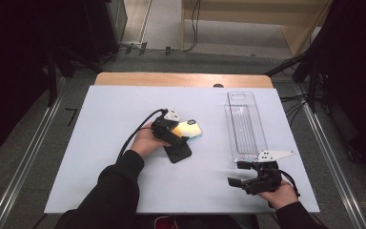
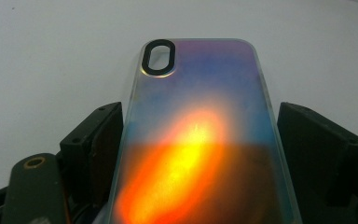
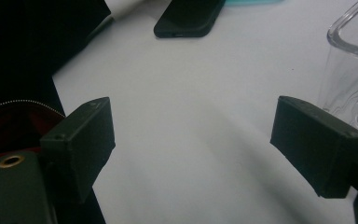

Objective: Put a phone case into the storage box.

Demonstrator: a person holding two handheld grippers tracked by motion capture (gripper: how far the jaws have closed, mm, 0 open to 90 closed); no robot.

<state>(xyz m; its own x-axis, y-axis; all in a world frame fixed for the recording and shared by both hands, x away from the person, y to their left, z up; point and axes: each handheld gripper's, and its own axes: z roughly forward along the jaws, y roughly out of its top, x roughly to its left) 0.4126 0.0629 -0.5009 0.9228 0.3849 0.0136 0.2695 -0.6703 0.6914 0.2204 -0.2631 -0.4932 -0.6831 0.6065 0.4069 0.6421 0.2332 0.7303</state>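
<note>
An iridescent phone case (image 1: 190,129) lies near the middle of the white table (image 1: 114,143), glowing orange and blue, with a black camera cutout at its far end. My left gripper (image 1: 177,135) is open, one jaw on each long side of the case (image 2: 200,116) with almost no gap. A black phone (image 1: 177,151) lies flat just beside it, partly under the gripper. My right gripper (image 1: 238,174) stands open over bare table near the front right edge, nothing between its jaws. In the right gripper view the gripper (image 3: 193,140) points toward the black phone (image 3: 186,21).
A long clear plastic tray (image 1: 245,126) lies lengthwise on the right side of the table, its near end just beyond the right gripper; its wall (image 3: 349,60) is close to the right jaw. The table's front edge is close behind both hands.
</note>
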